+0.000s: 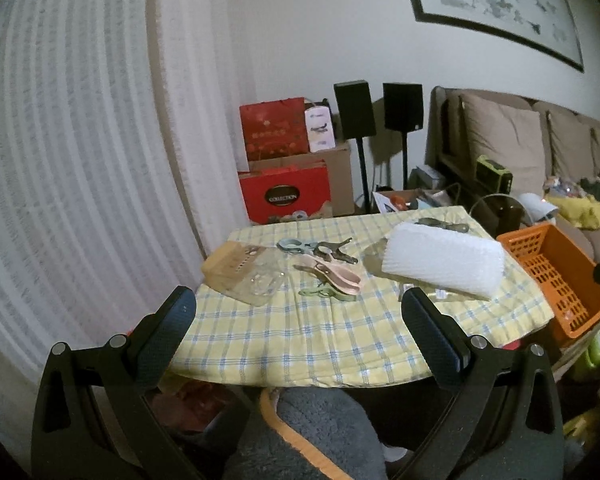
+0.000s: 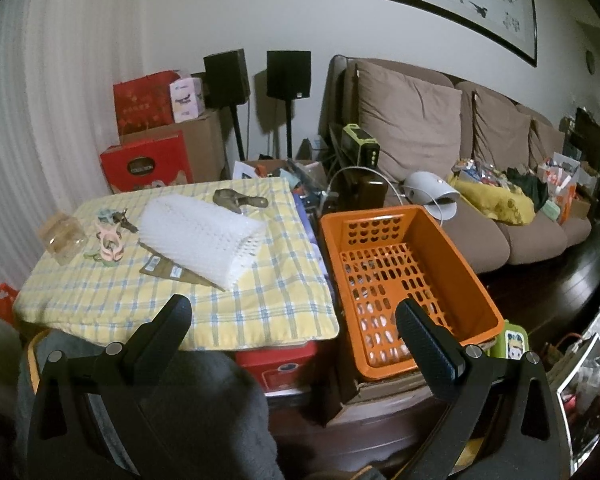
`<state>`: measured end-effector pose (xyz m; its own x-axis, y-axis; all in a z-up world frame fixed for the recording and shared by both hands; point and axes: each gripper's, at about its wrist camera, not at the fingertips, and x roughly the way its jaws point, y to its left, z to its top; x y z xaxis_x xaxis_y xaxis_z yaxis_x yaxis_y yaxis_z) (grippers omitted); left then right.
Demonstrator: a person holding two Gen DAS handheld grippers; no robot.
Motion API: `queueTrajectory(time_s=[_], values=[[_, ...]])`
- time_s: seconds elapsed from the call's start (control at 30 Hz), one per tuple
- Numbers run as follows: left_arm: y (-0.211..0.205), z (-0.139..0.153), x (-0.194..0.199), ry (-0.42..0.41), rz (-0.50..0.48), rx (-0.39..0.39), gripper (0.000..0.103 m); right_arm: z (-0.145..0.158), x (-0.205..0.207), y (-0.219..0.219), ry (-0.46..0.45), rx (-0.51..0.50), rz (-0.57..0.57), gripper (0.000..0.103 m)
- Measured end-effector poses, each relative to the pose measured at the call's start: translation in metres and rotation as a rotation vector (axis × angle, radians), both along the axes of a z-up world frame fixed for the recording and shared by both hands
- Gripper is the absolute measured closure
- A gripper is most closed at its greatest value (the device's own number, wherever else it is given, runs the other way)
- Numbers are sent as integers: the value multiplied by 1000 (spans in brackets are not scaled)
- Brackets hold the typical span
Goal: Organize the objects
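A yellow checked cloth (image 1: 300,336) covers a small table. On it lie a heap of clothes pegs (image 1: 326,270) in pink, green and grey, a clear plastic jar (image 1: 256,276) on its side, a white foam mesh sheet (image 1: 444,260) over brown packets, and a dark peg (image 2: 240,200) at the far edge. An empty orange basket (image 2: 404,272) stands to the right of the table. My left gripper (image 1: 298,312) hovers open over the near edge of the cloth. My right gripper (image 2: 294,316) is open above the gap between table and basket. Neither holds anything.
Red gift boxes (image 1: 284,196) and a cardboard carton stand behind the table, with two black speakers (image 1: 354,110) on stands. A brown sofa (image 2: 480,160) with cushions and clutter runs along the right. A grey fleece garment (image 1: 320,436) lies below the table's near edge.
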<state>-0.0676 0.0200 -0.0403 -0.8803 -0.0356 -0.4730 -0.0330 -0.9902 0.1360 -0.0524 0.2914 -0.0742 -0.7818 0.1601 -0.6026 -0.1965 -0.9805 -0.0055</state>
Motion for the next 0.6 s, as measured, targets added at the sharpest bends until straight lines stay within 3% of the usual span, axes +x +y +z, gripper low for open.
queueTrajectory(time_s=[0.3, 0.43, 0.6], values=[[-4, 7, -3, 9, -53, 128, 0, 2, 0, 13, 9, -26, -25, 0], [1, 11, -5, 12, -72, 118, 6, 4, 0, 17, 12, -56, -32, 0], [6, 9, -7, -16, -108, 121, 23, 11, 0, 19, 36, -42, -35, 1]])
